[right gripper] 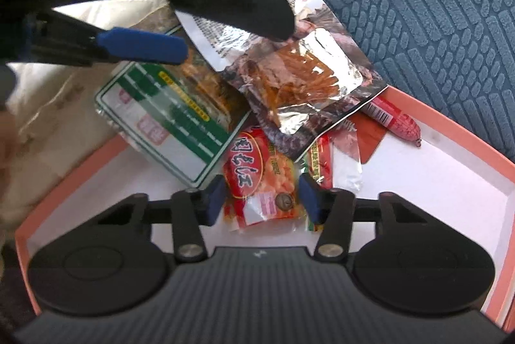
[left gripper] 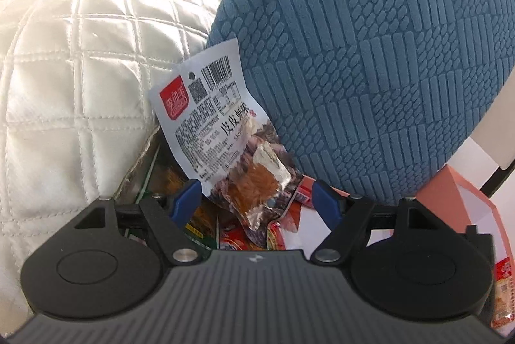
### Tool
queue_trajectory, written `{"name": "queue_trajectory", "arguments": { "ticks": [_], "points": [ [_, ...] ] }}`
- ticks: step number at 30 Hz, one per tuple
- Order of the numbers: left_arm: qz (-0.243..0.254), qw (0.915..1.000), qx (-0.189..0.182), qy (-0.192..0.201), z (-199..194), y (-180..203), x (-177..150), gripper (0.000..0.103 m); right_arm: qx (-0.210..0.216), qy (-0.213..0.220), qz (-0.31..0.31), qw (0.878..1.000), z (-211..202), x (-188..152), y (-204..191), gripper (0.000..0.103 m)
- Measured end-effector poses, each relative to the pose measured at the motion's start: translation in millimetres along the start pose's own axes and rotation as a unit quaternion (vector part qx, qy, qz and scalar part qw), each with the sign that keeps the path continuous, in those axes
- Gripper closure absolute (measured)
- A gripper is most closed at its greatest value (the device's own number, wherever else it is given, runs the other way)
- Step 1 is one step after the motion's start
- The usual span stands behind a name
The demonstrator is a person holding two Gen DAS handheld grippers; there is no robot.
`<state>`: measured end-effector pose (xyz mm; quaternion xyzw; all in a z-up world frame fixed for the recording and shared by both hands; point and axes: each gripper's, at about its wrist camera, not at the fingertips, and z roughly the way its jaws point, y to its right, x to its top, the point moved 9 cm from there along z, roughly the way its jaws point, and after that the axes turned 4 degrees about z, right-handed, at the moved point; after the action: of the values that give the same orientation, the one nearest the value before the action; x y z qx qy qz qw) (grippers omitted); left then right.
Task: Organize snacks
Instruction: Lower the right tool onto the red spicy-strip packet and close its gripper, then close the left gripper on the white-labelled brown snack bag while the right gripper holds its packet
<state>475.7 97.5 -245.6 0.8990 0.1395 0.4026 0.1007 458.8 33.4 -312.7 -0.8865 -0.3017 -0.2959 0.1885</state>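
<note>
The snacks lie in a heap in a pink-rimmed box (right gripper: 450,131) with a white floor. On top is a white packet (left gripper: 212,106) with a barcode, a red logo square and the characters 皮皮虾味; its clear window shows orange strips. It leans against a blue cushion (left gripper: 370,54).

The left gripper (left gripper: 254,192) stands spread, its blue pads on either side of the packet's lower end, apparently not pressing.

The right wrist view alone shows the box floor, a green-bordered packet (right gripper: 173,125), a red sausage (right gripper: 402,122) with a barcode, and a red peanut packet (right gripper: 260,183) with white brush writing. The right gripper (right gripper: 262,199) has its pads at this packet's 2 edges; I cannot tell whether they pinch it.

Only the left wrist view shows a white quilted pillow (left gripper: 80,86).
</note>
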Motion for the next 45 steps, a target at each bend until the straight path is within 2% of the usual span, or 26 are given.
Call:
{"name": "queue_trajectory", "arguments": {
  "ticks": [3,7,12,20,24,29,32,34,36,38,40,45],
  "points": [
    [0.005,0.9999,0.009,-0.005,6,2,-2,0.023,0.001,-0.006,0.008,1.0,-7,-3,2,0.052],
    [-0.026,0.999,0.013,-0.034,19,-4,-8,0.022,-0.013,-0.011,0.014,1.0,-14,-8,11,0.053],
    [-0.064,0.9967,0.005,-0.05,34,-8,-12,0.023,-0.022,-0.011,0.027,0.999,-27,-19,24,0.053],
    [-0.051,0.9952,0.001,-0.083,52,2,-27,0.023,-0.032,-0.017,0.041,0.999,-37,-27,32,0.053],
    [-0.076,0.9908,-0.023,-0.109,59,3,-39,0.023,-0.032,-0.018,0.039,0.999,-35,-28,32,0.053],
    [-0.108,0.987,-0.046,-0.11,66,2,-38,0.023,-0.03,-0.018,0.045,0.998,-49,-30,27,0.053],
    [-0.143,0.9793,-0.075,-0.122,70,2,-42,0.024,-0.03,-0.017,0.046,0.998,-47,-31,29,0.053],
    [-0.175,0.9727,-0.092,-0.122,72,1,-43,0.03,-0.029,-0.017,0.048,0.998,-41,-29,33,0.053],
    [-0.193,0.9696,-0.099,-0.114,71,-2,-41,0.035,-0.029,-0.016,0.047,0.998,-39,-29,34,0.053],
    [-0.206,0.9672,-0.11,-0.099,69,-4,-37,0.036,-0.029,-0.016,0.046,0.998,-39,-29,34,0.053],
    [-0.216,0.9653,-0.113,-0.094,69,-6,-36,0.036,-0.03,-0.016,0.046,0.998,-36,-28,34,0.053],
    [-0.221,0.9629,-0.107,-0.111,84,-3,-44,0.036,-0.033,-0.016,0.043,0.998,-32,-29,34,0.053]
  ]
}}
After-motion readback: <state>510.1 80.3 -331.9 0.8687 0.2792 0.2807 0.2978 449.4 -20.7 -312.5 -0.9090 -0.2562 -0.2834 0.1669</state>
